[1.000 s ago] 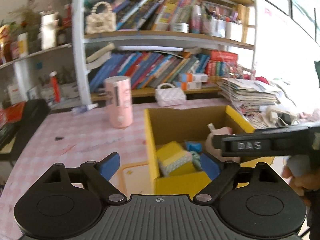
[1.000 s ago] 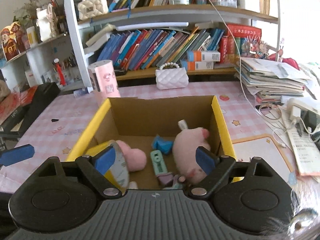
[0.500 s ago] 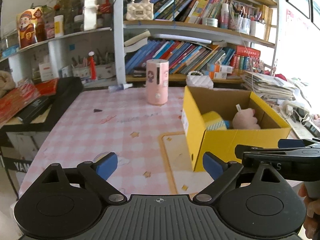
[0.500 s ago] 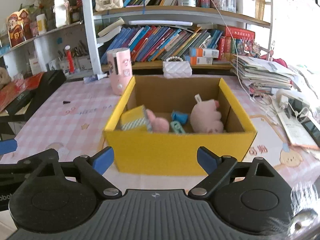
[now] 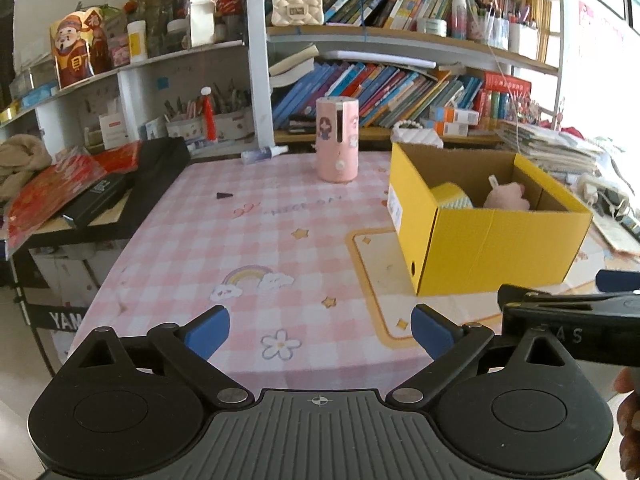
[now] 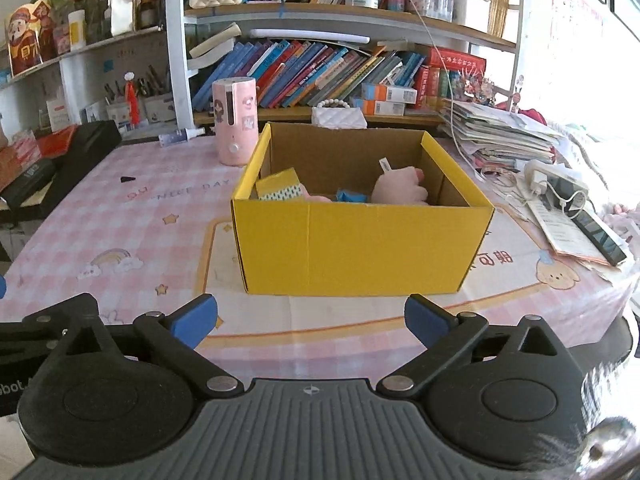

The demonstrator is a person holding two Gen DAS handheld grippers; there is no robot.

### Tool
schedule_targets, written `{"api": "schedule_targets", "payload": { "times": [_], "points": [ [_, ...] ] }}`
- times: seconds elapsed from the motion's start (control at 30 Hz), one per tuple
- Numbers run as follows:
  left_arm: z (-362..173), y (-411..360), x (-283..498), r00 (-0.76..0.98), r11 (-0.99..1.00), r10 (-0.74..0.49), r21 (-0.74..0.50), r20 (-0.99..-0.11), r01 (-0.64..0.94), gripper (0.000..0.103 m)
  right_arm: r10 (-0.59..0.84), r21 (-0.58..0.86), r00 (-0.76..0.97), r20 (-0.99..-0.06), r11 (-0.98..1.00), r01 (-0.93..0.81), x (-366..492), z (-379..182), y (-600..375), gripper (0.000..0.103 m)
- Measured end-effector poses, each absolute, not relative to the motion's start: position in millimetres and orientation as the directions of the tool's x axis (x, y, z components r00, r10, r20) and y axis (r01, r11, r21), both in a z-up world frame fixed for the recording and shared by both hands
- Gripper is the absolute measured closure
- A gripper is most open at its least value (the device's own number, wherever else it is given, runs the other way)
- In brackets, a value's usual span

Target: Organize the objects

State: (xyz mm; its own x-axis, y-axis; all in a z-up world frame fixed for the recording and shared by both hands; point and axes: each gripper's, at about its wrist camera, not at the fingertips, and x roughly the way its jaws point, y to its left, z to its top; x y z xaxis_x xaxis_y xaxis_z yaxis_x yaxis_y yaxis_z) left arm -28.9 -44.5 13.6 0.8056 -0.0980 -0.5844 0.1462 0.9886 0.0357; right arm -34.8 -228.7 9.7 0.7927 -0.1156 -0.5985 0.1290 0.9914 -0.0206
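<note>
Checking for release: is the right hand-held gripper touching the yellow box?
Apart. The right wrist view shows tablecloth between the open right hand-held gripper and the yellow box.

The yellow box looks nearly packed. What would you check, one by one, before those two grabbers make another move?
1. Left gripper open and holding nothing: ok.
2. Right gripper open and holding nothing: ok.
3. Yellow box upright on the table, top open: ok.
4. Pink plush and yellow block inside the box, below or at the rim: ok.
5. Pink canister standing apart from the box, not yet put away: not ok, if it belongs in the box.
6. Room left in the box for it: cannot tell, the near wall hides the floor.
</note>
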Motion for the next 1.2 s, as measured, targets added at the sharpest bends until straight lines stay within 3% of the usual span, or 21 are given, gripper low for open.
{"api": "schedule_targets", "payload": {
  "times": [1.2],
  "points": [
    [-5.2,-36.8,-45.6,0.76,0.996,-0.027,0.051,-0.649,0.078,0.004,-0.117,-0.02,0.739,-0.663,0.99,0.139,-56.4,-9.1,-219.4,0.0]
  ]
}}
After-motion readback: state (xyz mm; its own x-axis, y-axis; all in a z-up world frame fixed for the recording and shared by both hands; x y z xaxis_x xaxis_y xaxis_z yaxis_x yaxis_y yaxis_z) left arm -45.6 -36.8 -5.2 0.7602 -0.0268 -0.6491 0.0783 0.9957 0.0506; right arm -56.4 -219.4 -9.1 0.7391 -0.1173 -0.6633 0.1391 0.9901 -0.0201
